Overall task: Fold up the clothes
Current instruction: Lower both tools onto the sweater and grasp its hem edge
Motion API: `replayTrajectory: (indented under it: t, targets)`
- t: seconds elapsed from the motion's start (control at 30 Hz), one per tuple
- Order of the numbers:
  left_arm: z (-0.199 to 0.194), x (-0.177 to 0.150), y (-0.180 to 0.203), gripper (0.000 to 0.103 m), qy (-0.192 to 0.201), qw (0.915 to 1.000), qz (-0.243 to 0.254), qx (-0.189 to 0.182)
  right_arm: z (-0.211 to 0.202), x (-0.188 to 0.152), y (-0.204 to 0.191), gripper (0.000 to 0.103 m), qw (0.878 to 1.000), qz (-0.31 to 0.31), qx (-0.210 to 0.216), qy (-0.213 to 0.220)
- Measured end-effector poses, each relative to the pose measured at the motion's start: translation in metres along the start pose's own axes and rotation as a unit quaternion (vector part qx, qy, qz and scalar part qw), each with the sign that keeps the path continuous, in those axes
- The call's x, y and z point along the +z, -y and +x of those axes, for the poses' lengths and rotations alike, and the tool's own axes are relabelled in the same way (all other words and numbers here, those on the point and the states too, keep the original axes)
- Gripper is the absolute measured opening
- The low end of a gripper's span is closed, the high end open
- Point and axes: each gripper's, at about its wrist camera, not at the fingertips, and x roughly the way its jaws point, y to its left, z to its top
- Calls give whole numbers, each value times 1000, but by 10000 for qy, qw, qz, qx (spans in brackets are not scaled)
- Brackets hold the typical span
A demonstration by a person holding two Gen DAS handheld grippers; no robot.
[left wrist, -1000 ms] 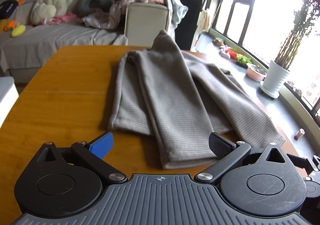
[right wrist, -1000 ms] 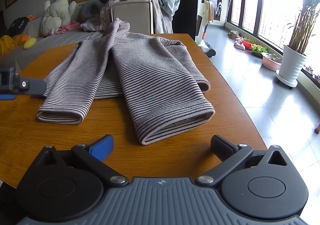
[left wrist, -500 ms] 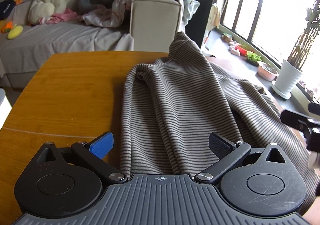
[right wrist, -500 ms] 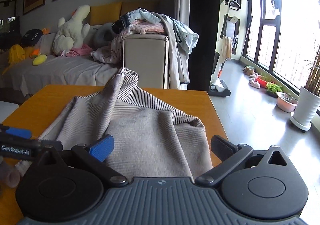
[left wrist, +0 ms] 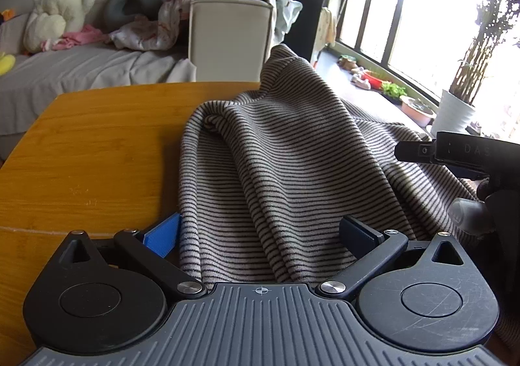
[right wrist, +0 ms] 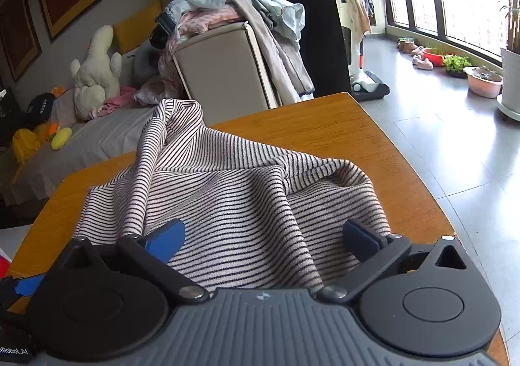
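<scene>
1. One wooden table (left wrist: 97, 145) fills the ground ahead of both my tools, its far edge toward a grey sofa (left wrist: 81, 73).
2. Beyond the table stands a beige cabinet (right wrist: 221, 70) heaped with loose clothes (right wrist: 240, 8), straight ahead of my right gripper.
3. The striped sweater (left wrist: 276, 171) lies bunched on the table, directly before both grippers; its cloth runs right up between the fingers of each, and one peak of it rises at the far end.
4. My left gripper (left wrist: 260, 234) has its fingers spread wide apart, the blue pad (left wrist: 162, 234) at the sweater's left edge and the dark pad (left wrist: 357, 237) on the cloth to the right. The fabric sits between them unclamped.
5. My right gripper (right wrist: 263, 236) is likewise spread, with striped cloth passing between the blue pad (right wrist: 165, 237) and the dark pad (right wrist: 360, 237), neither pressing it.
6. From the left view, my right gripper shows at the right edge, over the sweater's right side.
7. A white plush toy (right wrist: 96, 73) sits on the sofa, far left.
8. A white plant pot (left wrist: 455, 115) stands by the window, far right.
</scene>
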Motion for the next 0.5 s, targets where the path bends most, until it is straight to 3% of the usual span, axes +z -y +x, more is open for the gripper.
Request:
replayTrajectory:
  t: [0.17,0.3,0.4,0.5]
  targets:
    - [-49,-33,8,103,-89,9989,127,-433,-38,-29,-13,103,9990,-353,228,-136]
    - [-99,-38,9,103,379,9934,273,-1052,-75,-55,-11,103,9991,-180,375,-51]
    - [-109,-35,10,103,451,9889,-27,-1412,-84,-61,-7,103,9992,-2,408,32]
    - [-94,-39,15,103,161,9911,0,-1318,-84,-60,-6,103,9993,77,367,30]
